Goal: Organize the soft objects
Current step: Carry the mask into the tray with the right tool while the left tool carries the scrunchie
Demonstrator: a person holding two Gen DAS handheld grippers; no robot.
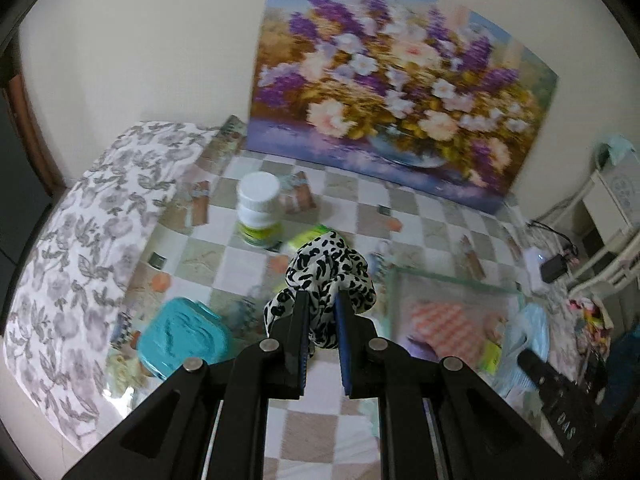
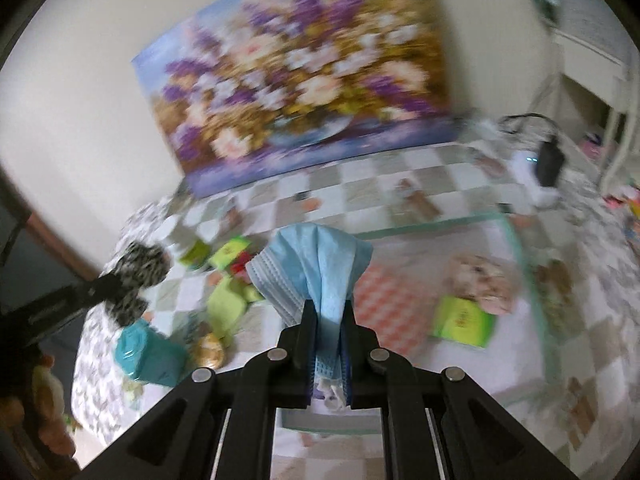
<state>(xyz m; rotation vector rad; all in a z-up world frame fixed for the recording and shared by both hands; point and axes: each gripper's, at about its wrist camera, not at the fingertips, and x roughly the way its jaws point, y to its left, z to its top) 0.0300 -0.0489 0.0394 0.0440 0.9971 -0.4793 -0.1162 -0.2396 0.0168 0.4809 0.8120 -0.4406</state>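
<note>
- Two soft things are up off the desk, one in each of my claws: a black-and-white spotted scrunchie (image 1: 326, 284) in my left claw (image 1: 322, 304), and a light blue face mask (image 2: 316, 276) in my right claw (image 2: 329, 312).
- My left claw is pressed together on the scrunchie; the fabric bunches out above the blue pads (image 1: 342, 336) and some hangs between the jaws.
- My right claw pinches the face mask at its gathered middle; the pleated body fans out past the tips, and its white ear loop (image 2: 332, 394) sits bunched low between the jaws.
- From the right wrist view, my left claw with its scrunchie (image 2: 138, 280) hangs off to the left, well apart from the mask.
- Under my right claw lies a shallow tray with a pale green rim (image 2: 516, 248). In it are an orange-and-white checked cloth (image 2: 388, 312), a green packet (image 2: 464, 322) and a pinkish floral bundle (image 2: 482, 280) resting against that packet.
- Left of the tray, on the checked tablecloth (image 1: 248, 268), stand a white-capped bottle (image 1: 259, 208) and a teal box (image 1: 182, 338), with more yellow-green packets (image 2: 230, 256) lying loose nearby.
- A grey floral cushion (image 1: 84, 248) lies along the left edge of the desk.
- A flower painting (image 1: 396, 100) leans against the wall at the back.
- At the far right of the desk are a small white device and a black adapter (image 1: 554, 270) with a cable; this view is blurred, so I can't tell more.
</note>
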